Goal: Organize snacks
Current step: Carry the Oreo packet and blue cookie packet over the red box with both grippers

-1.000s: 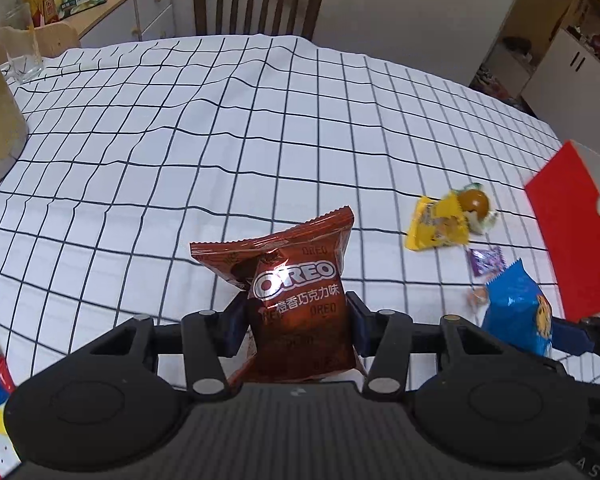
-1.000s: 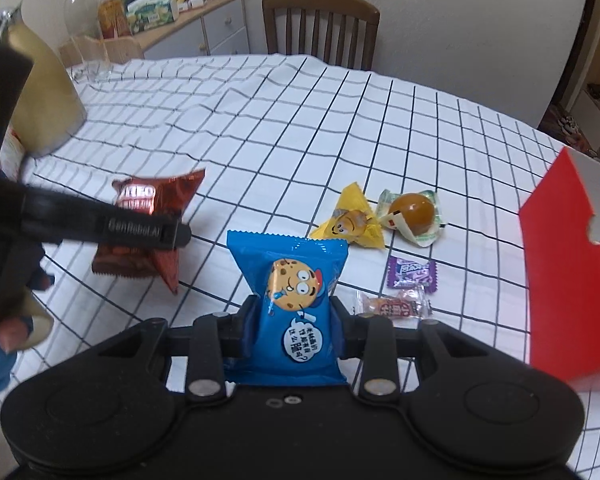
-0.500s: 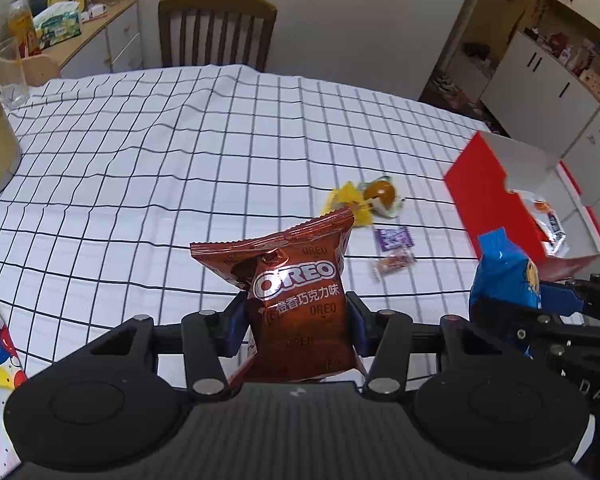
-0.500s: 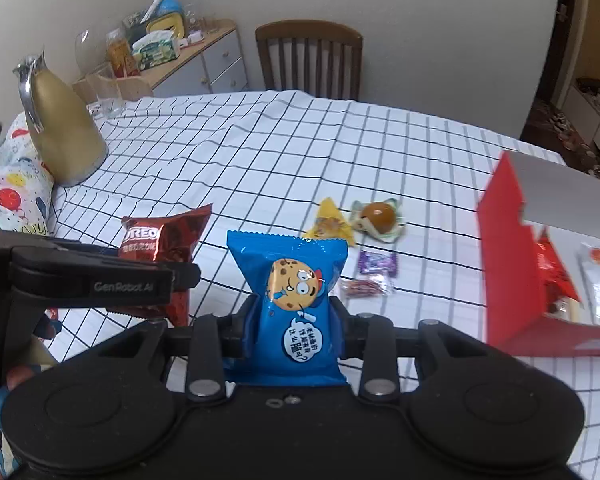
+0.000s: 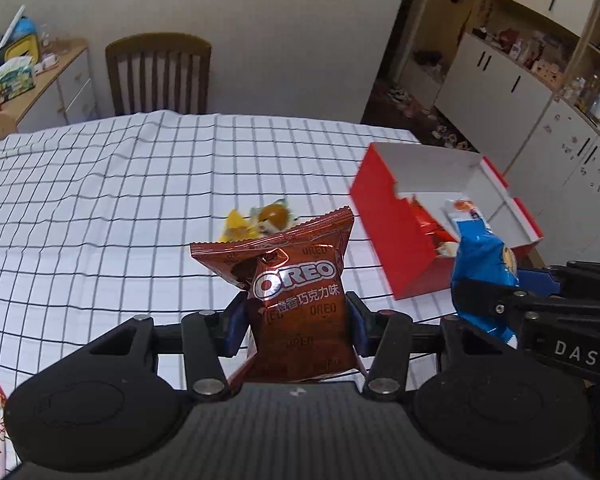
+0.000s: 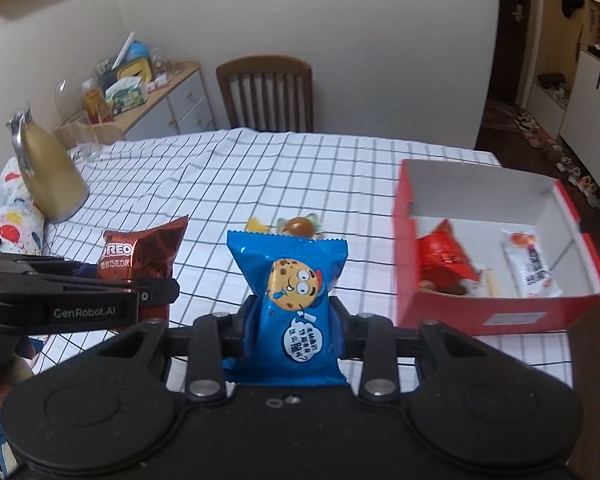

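My left gripper (image 5: 296, 320) is shut on a brown Oreo packet (image 5: 292, 276), held upright above the checked tablecloth. My right gripper (image 6: 292, 320) is shut on a blue cookie packet (image 6: 292, 292), also upright and off the table. Each packet shows in the other view too: the blue cookie packet (image 5: 480, 276) at the right, the Oreo packet (image 6: 140, 256) at the left. An open red box (image 6: 496, 312) with a white inside stands to the right, holding a red packet (image 6: 444, 256) and a white packet (image 6: 528, 264). The red box (image 5: 396, 240) lies ahead and right of the left gripper.
A yellow packet (image 5: 236, 228) and a round brown wrapped sweet (image 5: 274, 214) lie on the tablecloth (image 5: 120, 200) behind the packets. A gold jug (image 6: 48, 172) stands at the left, with a balloon-print bag (image 6: 8, 216) beside it. A wooden chair (image 6: 266, 96) and a sideboard are beyond the table.
Both grippers have risen with their packets and swung right toward the red box. The box's inside has come into view; the small purple and pink sweets have dropped behind the packets.
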### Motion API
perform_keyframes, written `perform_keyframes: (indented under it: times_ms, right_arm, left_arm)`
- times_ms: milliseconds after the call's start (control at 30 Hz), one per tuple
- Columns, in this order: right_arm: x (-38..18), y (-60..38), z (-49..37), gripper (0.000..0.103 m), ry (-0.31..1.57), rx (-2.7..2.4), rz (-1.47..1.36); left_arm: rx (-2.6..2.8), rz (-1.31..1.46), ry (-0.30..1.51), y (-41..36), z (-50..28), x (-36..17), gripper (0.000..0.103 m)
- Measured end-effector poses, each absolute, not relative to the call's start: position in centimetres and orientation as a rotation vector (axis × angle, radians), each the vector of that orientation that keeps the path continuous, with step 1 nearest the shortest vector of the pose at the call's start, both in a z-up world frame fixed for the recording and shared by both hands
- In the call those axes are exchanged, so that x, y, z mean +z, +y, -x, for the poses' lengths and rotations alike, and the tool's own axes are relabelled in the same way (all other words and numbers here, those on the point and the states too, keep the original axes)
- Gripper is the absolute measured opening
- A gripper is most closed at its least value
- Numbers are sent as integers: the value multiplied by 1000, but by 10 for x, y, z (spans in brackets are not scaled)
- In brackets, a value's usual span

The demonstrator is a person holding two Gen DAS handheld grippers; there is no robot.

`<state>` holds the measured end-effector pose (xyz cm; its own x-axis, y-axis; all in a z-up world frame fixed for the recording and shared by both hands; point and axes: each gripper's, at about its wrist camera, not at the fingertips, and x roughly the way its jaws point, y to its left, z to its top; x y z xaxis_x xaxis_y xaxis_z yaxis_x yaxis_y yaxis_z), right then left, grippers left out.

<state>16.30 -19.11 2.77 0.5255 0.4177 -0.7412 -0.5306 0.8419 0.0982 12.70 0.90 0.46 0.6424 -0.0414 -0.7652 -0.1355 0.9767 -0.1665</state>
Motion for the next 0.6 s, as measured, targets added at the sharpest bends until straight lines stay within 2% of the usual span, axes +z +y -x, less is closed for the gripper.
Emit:
perform_keyframes:
  times_ms: [600]
  right_arm:
    - [43, -291, -204, 33, 789, 514, 127]
  left_arm:
    - [-51, 150, 839, -104, -189, 25, 49]
